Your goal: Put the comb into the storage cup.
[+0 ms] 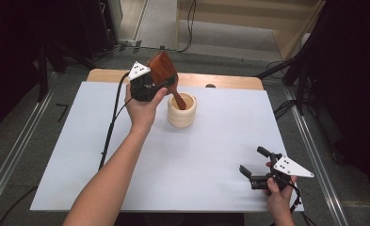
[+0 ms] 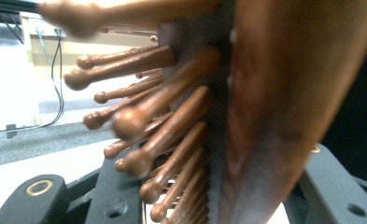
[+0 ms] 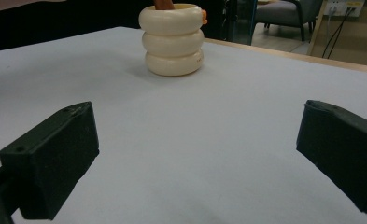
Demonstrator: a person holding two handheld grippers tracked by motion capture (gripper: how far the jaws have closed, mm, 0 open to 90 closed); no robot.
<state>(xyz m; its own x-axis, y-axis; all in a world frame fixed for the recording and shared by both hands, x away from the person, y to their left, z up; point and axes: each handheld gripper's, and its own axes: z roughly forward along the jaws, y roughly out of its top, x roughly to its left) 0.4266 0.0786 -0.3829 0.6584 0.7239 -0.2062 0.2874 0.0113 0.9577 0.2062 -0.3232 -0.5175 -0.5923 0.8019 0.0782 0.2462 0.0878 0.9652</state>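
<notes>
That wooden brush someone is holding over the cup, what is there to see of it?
The hairbrush looks like reddish-brown polished wood, with a broad paddle head and a narrower handle. Rows of wooden pins with rounded tips stand out from a dark grey cushion on its face. The left gripper is clamped on the head. It is tilted, head up and away from the person, handle pointing down into the cream ribbed cup. Whether the handle touches the cup's bottom cannot be seen.

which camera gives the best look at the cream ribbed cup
The right gripper view: the cream ribbed cup stands unblocked on the table, all three rings visible from the side. The high view shows it from above, smaller, with the wooden hairbrush handle inside. The left gripper view shows brush bristles up close.
</notes>
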